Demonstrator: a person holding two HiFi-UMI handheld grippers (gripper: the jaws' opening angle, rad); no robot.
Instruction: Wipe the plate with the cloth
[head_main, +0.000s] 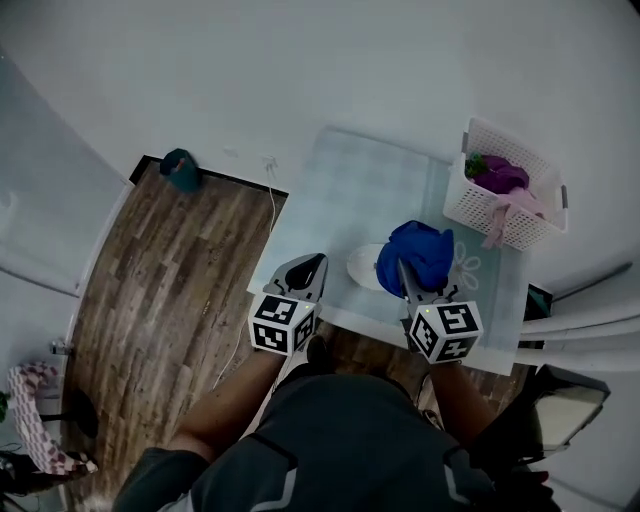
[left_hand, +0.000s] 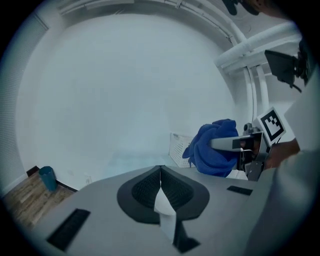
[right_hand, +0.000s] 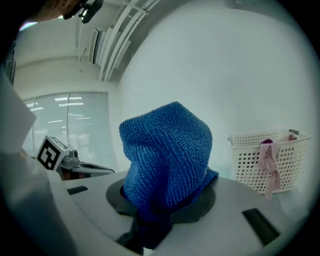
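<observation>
Blue cloth (right_hand: 165, 155) pinched in right gripper (head_main: 412, 285) fingers over plate (head_main: 362, 268); left gripper (left_hand: 160, 175) fingers pressed together, clear of plate. Risk: pushing unbraced plate off near table (head_main: 340, 190) edge while wiping.

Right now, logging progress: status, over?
Left gripper shut, empty, beside plate. Right gripper shut on cloth, over plate. Basket well aside.

Most of plate (head_main: 360, 268) hidden under cloth (head_main: 418, 252).
</observation>
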